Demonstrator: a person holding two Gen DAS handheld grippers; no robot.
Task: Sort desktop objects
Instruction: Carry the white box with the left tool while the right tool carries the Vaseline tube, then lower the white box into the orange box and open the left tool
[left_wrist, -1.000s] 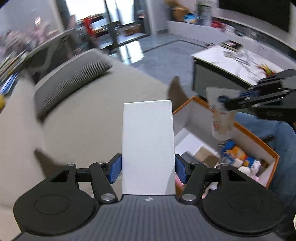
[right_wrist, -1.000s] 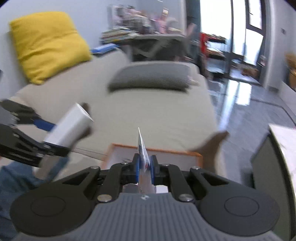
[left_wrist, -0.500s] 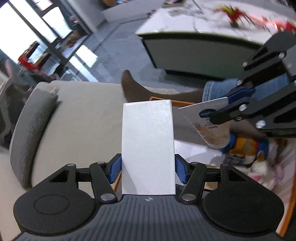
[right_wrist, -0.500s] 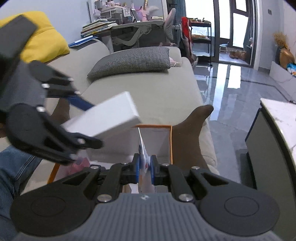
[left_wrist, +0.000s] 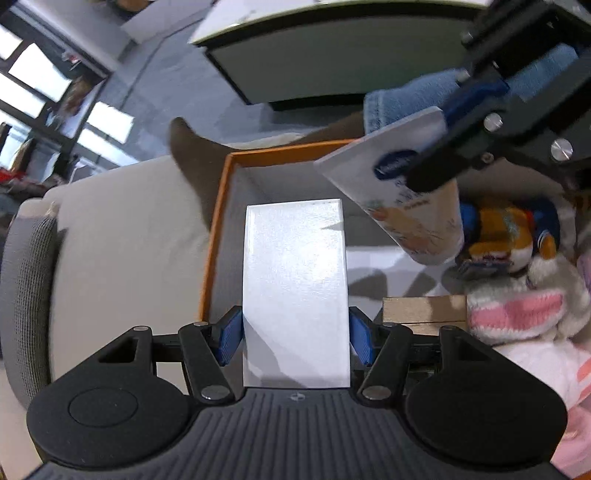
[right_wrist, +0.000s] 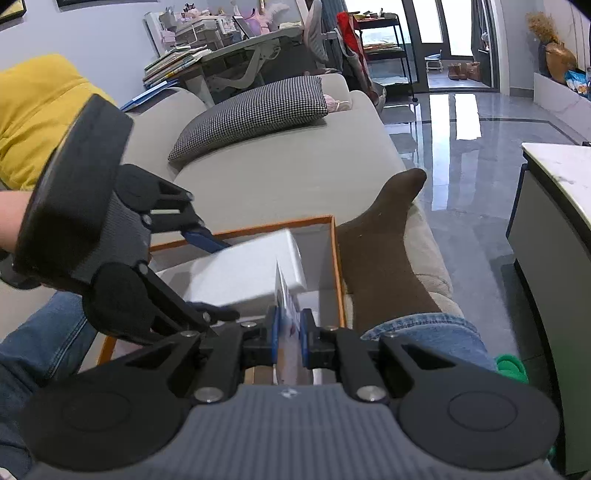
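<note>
The white box (left_wrist: 295, 291) is sitting clamped between the blue pads of your left hand-held gripper (left_wrist: 295, 338), which is squeezing its two long sides and pointing it steeply down over the orange-rimmed storage box (left_wrist: 218, 221). Left of that storage box, in the left wrist view, the beige sofa (left_wrist: 129, 236) is carrying a houndstooth cushion (left_wrist: 26, 273). The storage box is resting on the sofa seat, with your brown-socked foot (left_wrist: 192, 158) lying just beyond its far left corner. Further right, your right hand-held gripper (left_wrist: 454, 147) is pinching the flat crimped end of a printed tube (left_wrist: 417, 206), its jaws nearly together on it, and is holding the tube tilted above the inside of the storage box. Below the tube, a blue and orange toy (left_wrist: 506, 236) is lying in the storage box, touching a pink and white plush (left_wrist: 524, 310), with a small tan carton (left_wrist: 421, 310) beside the plush. In the right wrist view, the yellow cushion (right_wrist: 37, 114) is leaning at the far left, the white box is hanging just above the storage box, and your jeans-clad leg (right_wrist: 421, 328) is stretching along the storage box's right side.
</note>
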